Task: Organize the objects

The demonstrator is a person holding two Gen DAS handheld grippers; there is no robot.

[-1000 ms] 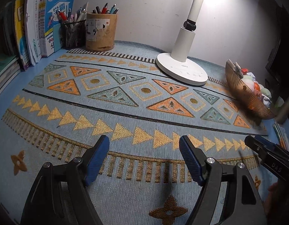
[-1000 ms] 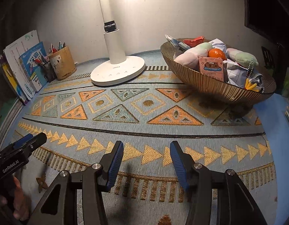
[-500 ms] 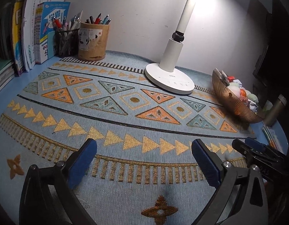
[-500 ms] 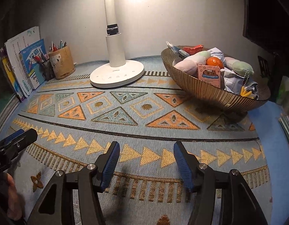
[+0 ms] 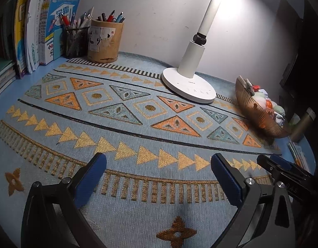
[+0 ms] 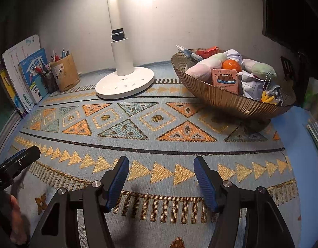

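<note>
A ribbed bronze bowl (image 6: 227, 101) stands at the right of the patterned mat (image 6: 150, 136). It holds plush toys, an orange ball (image 6: 232, 65), a pink card (image 6: 225, 80) and crumpled paper. The bowl also shows in the left wrist view (image 5: 260, 115). My left gripper (image 5: 157, 166) is open and empty above the mat's near edge. My right gripper (image 6: 161, 169) is open and empty above the mat, well short of the bowl. Each gripper shows at the edge of the other's view.
A white desk lamp (image 6: 124, 82) stands at the back centre. A wooden pen cup (image 5: 105, 41) and a mesh pen holder (image 5: 75, 42) stand at the back left beside upright books (image 5: 33, 35). A flask (image 5: 303, 126) stands behind the bowl.
My left gripper's jaws have opened wider and its view has pulled back and tilted. My right gripper has drawn back slightly from the bowl; its jaws opened a little.
</note>
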